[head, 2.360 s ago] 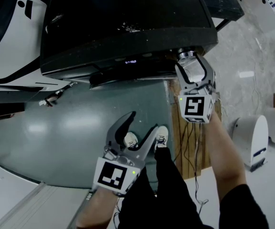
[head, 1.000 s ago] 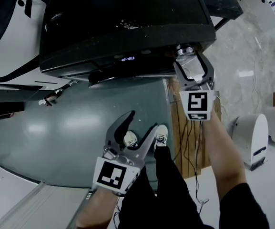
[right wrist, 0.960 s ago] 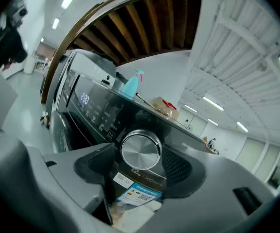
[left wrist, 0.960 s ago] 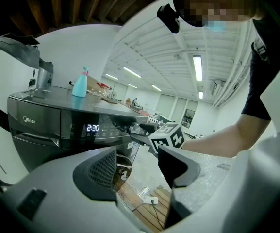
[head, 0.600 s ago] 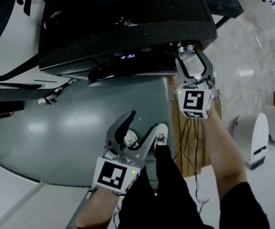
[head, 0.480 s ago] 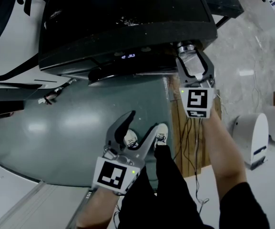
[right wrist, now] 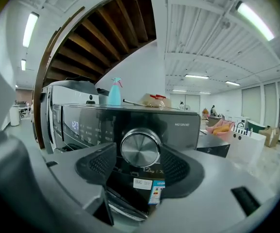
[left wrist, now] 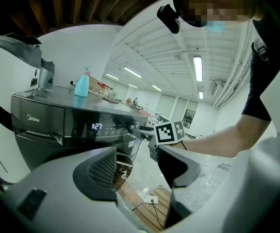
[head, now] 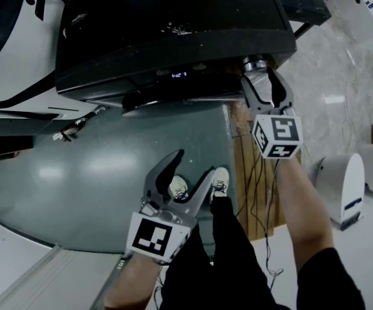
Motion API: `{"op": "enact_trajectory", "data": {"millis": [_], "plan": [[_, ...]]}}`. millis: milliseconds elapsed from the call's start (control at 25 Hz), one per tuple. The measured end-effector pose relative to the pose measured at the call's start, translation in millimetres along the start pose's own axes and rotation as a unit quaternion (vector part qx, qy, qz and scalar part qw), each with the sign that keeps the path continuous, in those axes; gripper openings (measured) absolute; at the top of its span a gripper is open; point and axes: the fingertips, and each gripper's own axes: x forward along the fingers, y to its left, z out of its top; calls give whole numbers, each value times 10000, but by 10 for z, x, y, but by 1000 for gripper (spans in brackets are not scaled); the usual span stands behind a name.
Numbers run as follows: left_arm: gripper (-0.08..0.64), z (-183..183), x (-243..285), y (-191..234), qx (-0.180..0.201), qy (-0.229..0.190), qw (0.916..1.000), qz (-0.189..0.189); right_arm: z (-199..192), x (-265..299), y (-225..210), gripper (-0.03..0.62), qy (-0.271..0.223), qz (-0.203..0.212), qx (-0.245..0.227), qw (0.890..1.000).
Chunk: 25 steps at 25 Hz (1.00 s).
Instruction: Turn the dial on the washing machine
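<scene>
**A:** ok so where's the dial (right wrist: 140, 148) sitting, and is anything actually on it?

**B:** It's the round silver knob at the right end of the dark washing machine (head: 173, 18) front panel, just right of the lit display (head: 178, 75). The right gripper (head: 262, 76) is pushed up to it with one jaw on each side, so the knob sits right between them. The jaws have just been opening though. In the right gripper view the pads hug the knob's edges with a sliver of gap on the left, so I'd call it loose around it, not clamped.

**A:** and the other one?

**B:** The left gripper (head: 192, 163) hangs low in front of the machine, well apart from the panel, jaws spread wide with nothing in them. Through its own view you just see the machine front and the other gripper's marker cube (left wrist: 168, 132) at the knob.

**A:** anything on top of the washer?

**B:** A teal spray bottle (right wrist: 114, 92), standing upright near the back.
</scene>
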Motion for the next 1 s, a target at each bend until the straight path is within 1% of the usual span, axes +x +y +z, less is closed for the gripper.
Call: {"op": "enact_trajectory", "data": {"millis": [200, 360, 600, 720, 800, 840, 920, 1000], "plan": [[247, 68, -82, 1, 29, -69, 10000, -12, 81, -98, 54, 283, -12, -20, -44, 10000], [247, 190, -165, -22, 80, -147, 9998, -77, 240, -237, 150, 272, -84, 24, 18, 10000], [247, 523, -404, -88, 224, -306, 9990, -232, 739, -620, 405, 172, -414, 121, 143, 9990], [247, 745, -590, -113, 289, -408, 9983, -296, 1031, -847, 575, 89, -574, 201, 137, 9981], [247, 894, -725, -129, 349, -483, 9976, -340, 1250, -1009, 679, 21, -650, 218, 151, 9975], [245, 976, -787, -134, 397, -556, 9970, -371, 1362, -1084, 731, 1, -682, 233, 152, 9973], [241, 1158, -893, -141, 537, -799, 9943, -459, 1605, -1214, 836, -2, -798, 288, 126, 9963], [220, 1298, -1008, -141, 653, -956, 9920, -512, 1838, -1344, 956, -2, -919, 368, 96, 9950]]}}
